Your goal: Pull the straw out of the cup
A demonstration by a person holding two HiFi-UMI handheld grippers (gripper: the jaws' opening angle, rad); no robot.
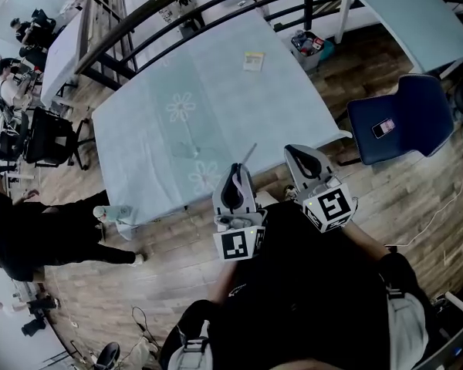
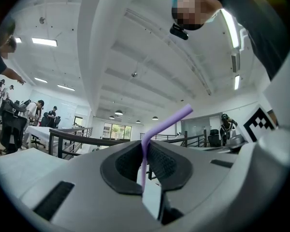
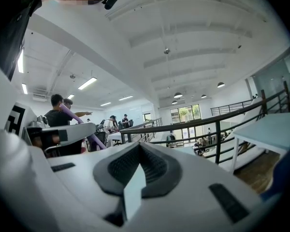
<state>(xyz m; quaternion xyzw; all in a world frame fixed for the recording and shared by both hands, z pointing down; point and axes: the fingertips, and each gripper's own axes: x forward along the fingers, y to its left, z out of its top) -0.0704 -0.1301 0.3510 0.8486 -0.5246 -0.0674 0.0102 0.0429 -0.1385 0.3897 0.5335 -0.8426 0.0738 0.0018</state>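
Note:
My left gripper [image 1: 238, 169] is shut on a purple bendy straw [image 1: 248, 155] that sticks up past its tips over the front edge of the table. In the left gripper view the straw [image 2: 166, 122] rises from between the closed pads [image 2: 157, 163] and bends to the right, its lower end hidden in the jaws. Just to its right, my right gripper [image 1: 299, 153] is shut with nothing in it; its pads [image 3: 147, 166] meet. From there I see the left gripper [image 3: 63, 134] and the straw [image 3: 79, 122] to the left. I see no cup in any view.
The table [image 1: 216, 75] has a pale blue flowered cloth with a small card [image 1: 253, 60] at its far side. A blue chair [image 1: 401, 118] with a phone [image 1: 383, 127] stands to the right. A black railing [image 1: 177, 10] runs behind, and a person in black [image 1: 38, 233] stands at the left.

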